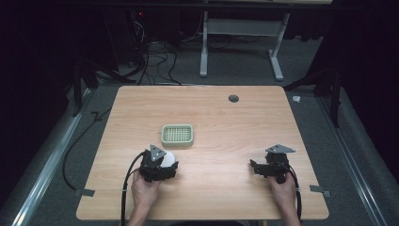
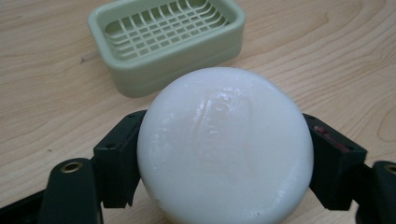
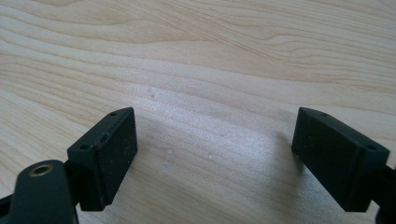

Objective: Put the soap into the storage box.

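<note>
A white oval bar of soap (image 2: pixel 224 144) sits between the two black jaws of my left gripper (image 2: pixel 224 154), which is shut on it just above the wooden table. From above, the soap (image 1: pixel 170 157) shows as a white lump at the tip of the left gripper (image 1: pixel 167 162). A pale green soap dish (image 2: pixel 163 39) with a grid floor stands empty just beyond it, also seen mid-table as the dish (image 1: pixel 177 135). My right gripper (image 3: pixel 215 158) stands open over bare wood; the right gripper (image 1: pixel 256 167) is at the table's right front.
The wooden table (image 1: pixel 211 113) has a small dark round cap (image 1: pixel 233 98) near its far edge. Tape tabs mark the front corners. Cables and a grey table frame (image 1: pixel 240 42) lie on the floor behind.
</note>
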A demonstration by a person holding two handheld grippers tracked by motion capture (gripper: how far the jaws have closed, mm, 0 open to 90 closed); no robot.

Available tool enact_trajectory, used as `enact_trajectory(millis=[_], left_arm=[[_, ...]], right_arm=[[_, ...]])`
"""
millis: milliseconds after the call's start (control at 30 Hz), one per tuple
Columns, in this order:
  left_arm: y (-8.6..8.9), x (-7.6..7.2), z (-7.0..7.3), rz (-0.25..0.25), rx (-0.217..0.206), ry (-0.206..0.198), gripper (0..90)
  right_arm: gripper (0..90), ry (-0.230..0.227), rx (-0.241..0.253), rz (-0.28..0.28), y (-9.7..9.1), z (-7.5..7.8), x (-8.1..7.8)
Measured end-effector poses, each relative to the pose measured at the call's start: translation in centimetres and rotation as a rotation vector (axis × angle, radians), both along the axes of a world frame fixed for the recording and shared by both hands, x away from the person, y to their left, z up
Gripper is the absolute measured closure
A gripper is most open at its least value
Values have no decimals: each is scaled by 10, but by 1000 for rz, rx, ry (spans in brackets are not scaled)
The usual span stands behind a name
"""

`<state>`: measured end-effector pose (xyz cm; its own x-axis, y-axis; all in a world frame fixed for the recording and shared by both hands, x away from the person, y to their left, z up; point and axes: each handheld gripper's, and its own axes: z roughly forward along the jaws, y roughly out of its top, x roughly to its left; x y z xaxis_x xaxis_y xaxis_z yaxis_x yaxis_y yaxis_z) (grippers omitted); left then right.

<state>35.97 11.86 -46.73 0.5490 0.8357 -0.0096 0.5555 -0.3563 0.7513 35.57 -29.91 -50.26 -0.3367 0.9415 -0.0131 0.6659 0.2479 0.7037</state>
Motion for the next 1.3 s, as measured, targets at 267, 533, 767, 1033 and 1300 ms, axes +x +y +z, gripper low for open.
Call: enact_trajectory(millis=[267,533,767,1033,1300], left_arm=[[-1,10,14,-21,-28,-4,249],[-1,20,23,-21,-46,-3,249],[-2,29,31,-25,-34,-8,249],[-4,39,39,-28,-19,-17,249],[-8,50,46,-33,-12,-23,249]], right_arm=[[152,0,0,0,0,0,0],[152,0,0,-1,0,0,0],[152,0,0,-1,0,0,0],[152,0,0,-1,0,0,0],[152,0,0,-1,0,0,0]])
